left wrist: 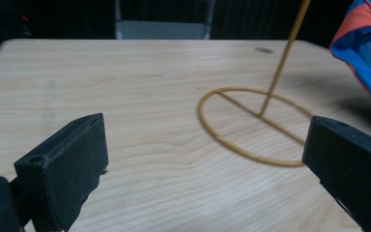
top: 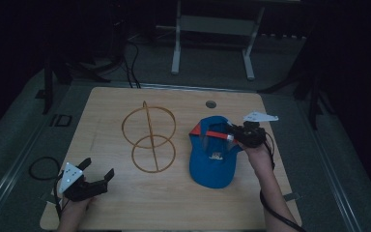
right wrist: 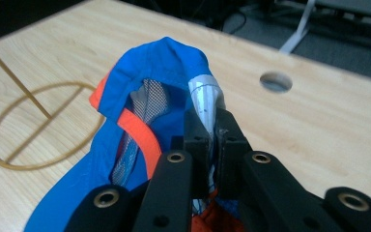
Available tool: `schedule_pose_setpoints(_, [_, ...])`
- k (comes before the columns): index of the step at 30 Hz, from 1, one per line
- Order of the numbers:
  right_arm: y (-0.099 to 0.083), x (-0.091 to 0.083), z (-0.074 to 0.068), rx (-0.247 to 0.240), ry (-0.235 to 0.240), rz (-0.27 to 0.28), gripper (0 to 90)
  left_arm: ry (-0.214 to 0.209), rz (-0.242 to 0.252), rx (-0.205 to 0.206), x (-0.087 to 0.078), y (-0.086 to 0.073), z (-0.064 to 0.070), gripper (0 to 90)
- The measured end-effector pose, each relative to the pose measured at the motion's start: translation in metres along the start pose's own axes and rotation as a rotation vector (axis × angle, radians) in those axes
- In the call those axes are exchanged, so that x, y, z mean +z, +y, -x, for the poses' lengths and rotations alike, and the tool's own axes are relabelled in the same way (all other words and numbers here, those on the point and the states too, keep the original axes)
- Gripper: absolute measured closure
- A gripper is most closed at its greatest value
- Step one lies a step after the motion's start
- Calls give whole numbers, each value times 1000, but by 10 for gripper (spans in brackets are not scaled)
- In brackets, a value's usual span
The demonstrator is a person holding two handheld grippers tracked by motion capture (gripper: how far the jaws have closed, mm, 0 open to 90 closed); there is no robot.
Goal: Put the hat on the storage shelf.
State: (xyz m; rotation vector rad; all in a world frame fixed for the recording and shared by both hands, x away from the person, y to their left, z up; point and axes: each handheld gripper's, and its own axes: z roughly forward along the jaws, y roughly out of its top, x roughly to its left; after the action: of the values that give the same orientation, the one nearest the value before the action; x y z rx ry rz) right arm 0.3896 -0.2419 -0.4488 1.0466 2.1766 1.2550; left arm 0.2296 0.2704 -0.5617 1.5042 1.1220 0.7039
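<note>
Nearest the person, at the counter's front left corner, the left gripper sits low over the wood with its jaws spread wide and nothing between them; in the left gripper view they frame bare wood and the base ring of a stand. Farther in, at mid-counter, that gold wire stand rises upright, a ring on a thin post above a flat ring base. Just to its right lies a blue cap with orange trim, brim toward the person. The right gripper is clamped on the cap's back edge, lifting the fabric into a peak. Beyond it, a round hole pierces the counter.
</note>
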Motion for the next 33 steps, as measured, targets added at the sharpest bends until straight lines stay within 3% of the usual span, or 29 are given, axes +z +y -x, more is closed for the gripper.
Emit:
schedule_pose_setpoints(2, [5, -9, 0, 1, -6, 21, 862, -10, -2, 0, -2, 4, 2, 28])
schedule_pose_setpoints(5, [12, -23, -1, 12, -1, 47, 862, 11, -17, 16, -8, 15, 10, 28])
schedule_pose_setpoints(10, [19, -42, -2, 15, -10, 91, 861, -22, -5, 43, -19, 36, 26, 28])
schedule_pose_setpoints(16, [27, -55, -6, -3, -8, 109, 862, -41, -24, 70, -29, 72, 44, 29])
schedule_pose_setpoints(19, [31, -60, -8, -7, -11, 114, 862, -56, -23, 81, -30, 82, 48, 28])
schedule_pose_setpoints(24, [41, -76, -14, -23, -3, 137, 861, -57, -19, 145, -32, 115, 66, 28])
schedule_pose_setpoints(28, [43, -83, -16, -28, -8, 147, 861, -98, 2, 165, -30, 134, 78, 28])
schedule_pose_setpoints(33, [46, -88, -20, -35, -11, 164, 861, -120, -5, 236, -12, 157, 101, 28])
